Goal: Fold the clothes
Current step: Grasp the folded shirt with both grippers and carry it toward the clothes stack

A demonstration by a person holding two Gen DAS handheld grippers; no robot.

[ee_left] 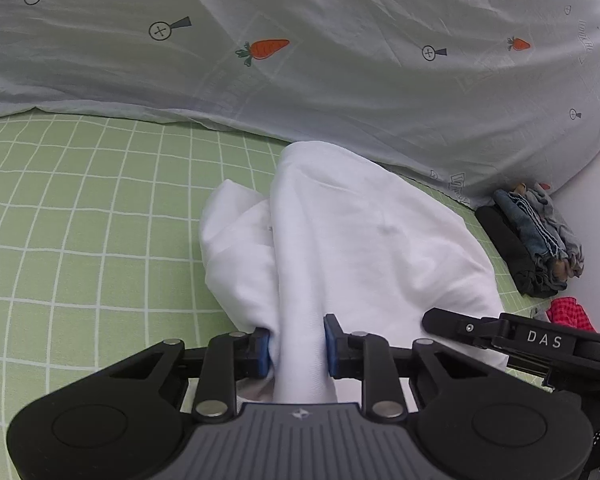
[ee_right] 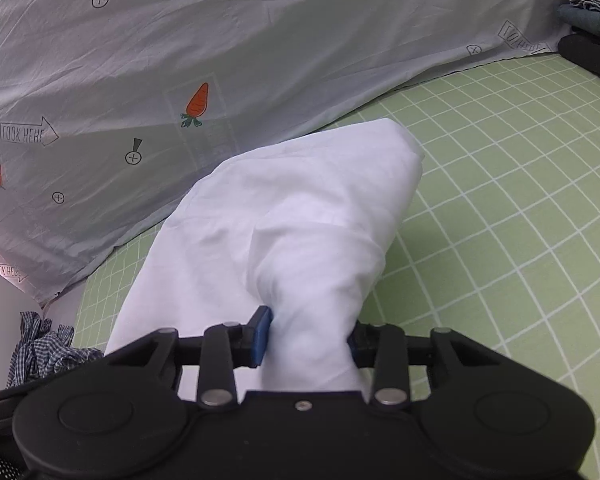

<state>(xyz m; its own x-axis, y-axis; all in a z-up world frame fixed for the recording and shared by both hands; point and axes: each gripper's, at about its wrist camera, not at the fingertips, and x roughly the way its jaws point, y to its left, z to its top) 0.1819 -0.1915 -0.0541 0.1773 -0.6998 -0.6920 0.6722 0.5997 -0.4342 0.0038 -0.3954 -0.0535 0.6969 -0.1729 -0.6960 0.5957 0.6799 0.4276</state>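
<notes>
A white garment lies bunched in soft folds on the green checked bedsheet, near the edge of a pale quilt printed with carrots that rises behind it at twelve o'clock. The left gripper has its blue-padded fingers clamped on a thick fold of the cloth at its near end. The right gripper is likewise pinched tight on a gathered fold of the same white garment, which stretches away toward twelve o'clock over the bedsheet. In the left view, a stack of folded dark clothes sits at three o'clock, with red checked cloth just below it. In the right view, a blue checked garment lies crumpled at eight o'clock.
</notes>
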